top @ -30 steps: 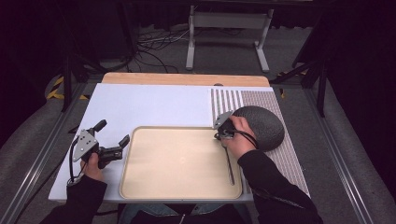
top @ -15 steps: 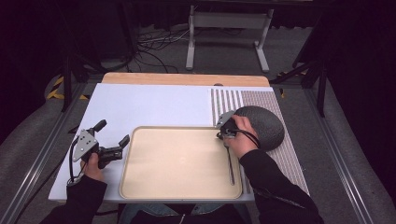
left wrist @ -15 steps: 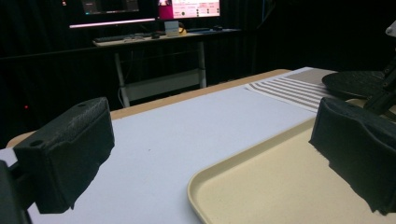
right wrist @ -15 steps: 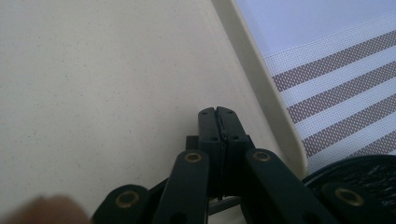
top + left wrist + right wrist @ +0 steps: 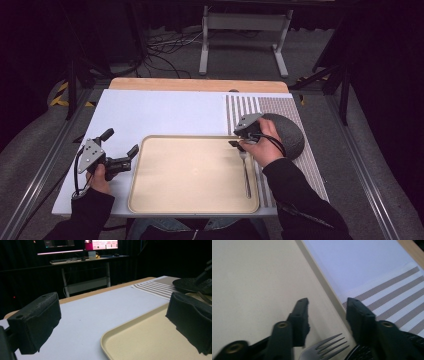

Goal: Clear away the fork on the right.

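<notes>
The high view looks forward and down over the whole table. The left gripper view sits low beside the tray, facing level across it toward a desk with screens. The right gripper view looks steeply down, close on the tray's edge. All three share the tray and striped mat.

- The person wears dark long sleeves.
- The left gripper is black, with a grey three-cornered plate and a trailing black cable.
- The right gripper is black, with blocky jaws and brass-coloured screws.
</notes>
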Available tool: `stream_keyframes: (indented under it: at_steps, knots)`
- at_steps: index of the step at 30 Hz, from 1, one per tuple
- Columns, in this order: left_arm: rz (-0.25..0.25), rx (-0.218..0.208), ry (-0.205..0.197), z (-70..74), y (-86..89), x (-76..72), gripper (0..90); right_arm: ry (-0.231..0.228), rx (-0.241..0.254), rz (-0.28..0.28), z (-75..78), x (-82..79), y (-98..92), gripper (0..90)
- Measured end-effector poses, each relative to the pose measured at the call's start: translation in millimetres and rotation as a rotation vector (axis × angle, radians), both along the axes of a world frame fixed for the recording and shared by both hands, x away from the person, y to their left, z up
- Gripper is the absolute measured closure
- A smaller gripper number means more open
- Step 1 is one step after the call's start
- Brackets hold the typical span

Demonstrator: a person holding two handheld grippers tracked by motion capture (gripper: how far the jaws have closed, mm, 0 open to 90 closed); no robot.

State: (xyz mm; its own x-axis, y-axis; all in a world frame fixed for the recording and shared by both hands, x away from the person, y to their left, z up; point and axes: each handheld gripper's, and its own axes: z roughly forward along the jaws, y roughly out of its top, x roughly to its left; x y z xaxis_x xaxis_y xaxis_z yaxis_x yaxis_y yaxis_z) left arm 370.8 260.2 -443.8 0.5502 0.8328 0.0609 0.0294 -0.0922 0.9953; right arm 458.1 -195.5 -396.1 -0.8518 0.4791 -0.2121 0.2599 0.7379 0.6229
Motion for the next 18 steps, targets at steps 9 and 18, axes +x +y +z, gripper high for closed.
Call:
stream_keyframes:
  at_steps: [9, 18]
  knots:
    - [0.000, -0.001, 0.000, 0.0, 0.1, 0.0, 0.1, -0.069, 0.154, -0.012, 16.1, -13.9, -13.4, 22.4]
    - [0.002, 0.000, 0.001, 0.0, -0.1, -0.1, 0.1, -0.114, 0.291, -0.030, 26.9, -30.3, -37.3, 17.8]
